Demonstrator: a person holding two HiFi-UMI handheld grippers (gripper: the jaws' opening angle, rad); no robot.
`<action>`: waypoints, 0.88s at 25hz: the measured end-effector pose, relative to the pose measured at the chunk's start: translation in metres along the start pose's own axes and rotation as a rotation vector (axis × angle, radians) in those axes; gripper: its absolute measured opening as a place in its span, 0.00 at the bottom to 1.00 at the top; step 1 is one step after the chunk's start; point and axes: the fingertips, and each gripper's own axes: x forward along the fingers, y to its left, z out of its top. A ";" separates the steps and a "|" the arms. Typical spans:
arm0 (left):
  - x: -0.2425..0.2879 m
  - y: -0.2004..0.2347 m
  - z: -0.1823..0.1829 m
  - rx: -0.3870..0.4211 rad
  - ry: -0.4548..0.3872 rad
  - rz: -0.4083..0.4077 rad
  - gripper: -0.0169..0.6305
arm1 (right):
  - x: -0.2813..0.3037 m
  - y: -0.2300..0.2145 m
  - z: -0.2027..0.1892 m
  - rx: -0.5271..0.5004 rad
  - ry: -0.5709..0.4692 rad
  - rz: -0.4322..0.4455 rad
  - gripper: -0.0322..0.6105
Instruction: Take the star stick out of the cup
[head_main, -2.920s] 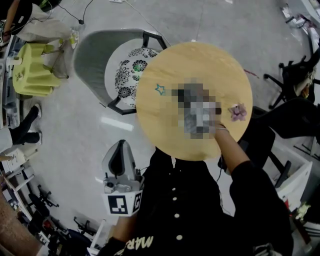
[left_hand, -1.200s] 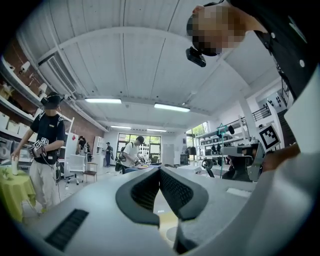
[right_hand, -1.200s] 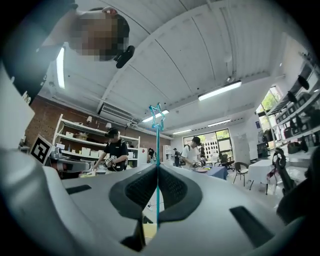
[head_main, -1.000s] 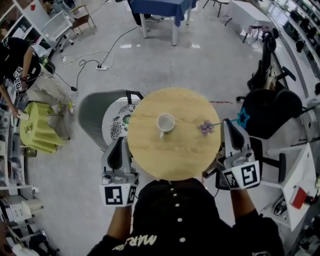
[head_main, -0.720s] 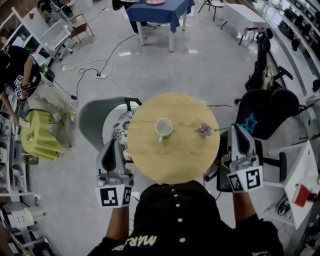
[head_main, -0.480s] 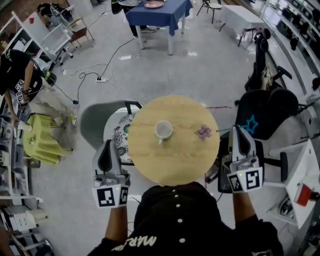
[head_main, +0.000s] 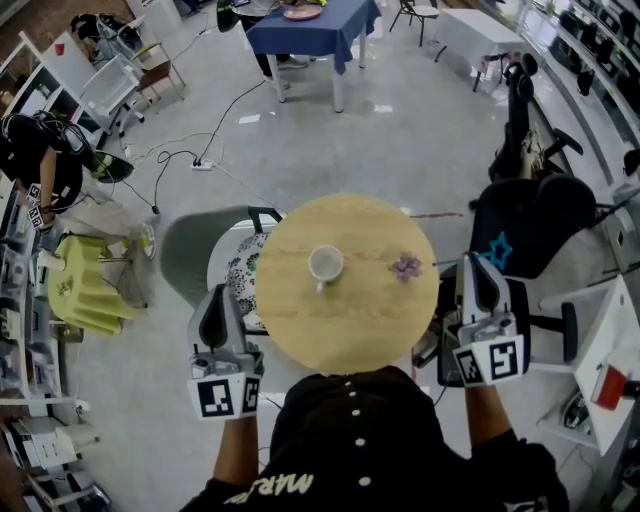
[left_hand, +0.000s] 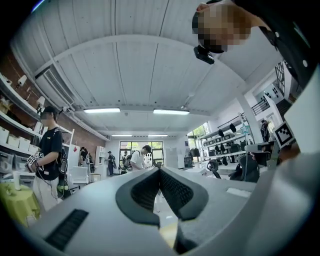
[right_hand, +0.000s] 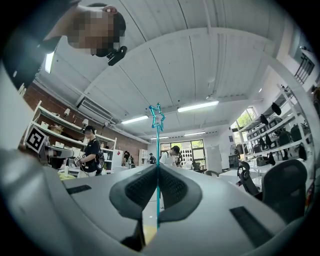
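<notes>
On the round counter (head_main: 350, 325) the white cup (head_main: 325, 265) stands upright near the middle. To its right, near the counter's edge, lies a small purple thing (head_main: 406, 266), perhaps a flower; it is too small to tell. Off that right edge, the right tool (head_main: 480, 268) is clenched on the star stick (right_hand: 158, 145), well apart from the cup. The thin teal shaft runs up between the jaws to the star at its top. Off the counter's left edge, the left tool (left_hand: 160, 172) is clenched too, jaw against jaw.
</notes>
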 end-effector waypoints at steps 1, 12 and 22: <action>0.001 0.000 0.000 -0.004 0.001 0.000 0.03 | 0.002 0.001 0.000 0.000 0.000 0.001 0.06; 0.003 0.007 -0.002 -0.010 0.002 0.007 0.03 | 0.017 0.007 -0.001 0.002 0.003 0.003 0.06; 0.007 0.005 -0.003 -0.009 0.008 0.005 0.03 | 0.024 0.003 -0.005 0.009 0.006 -0.007 0.06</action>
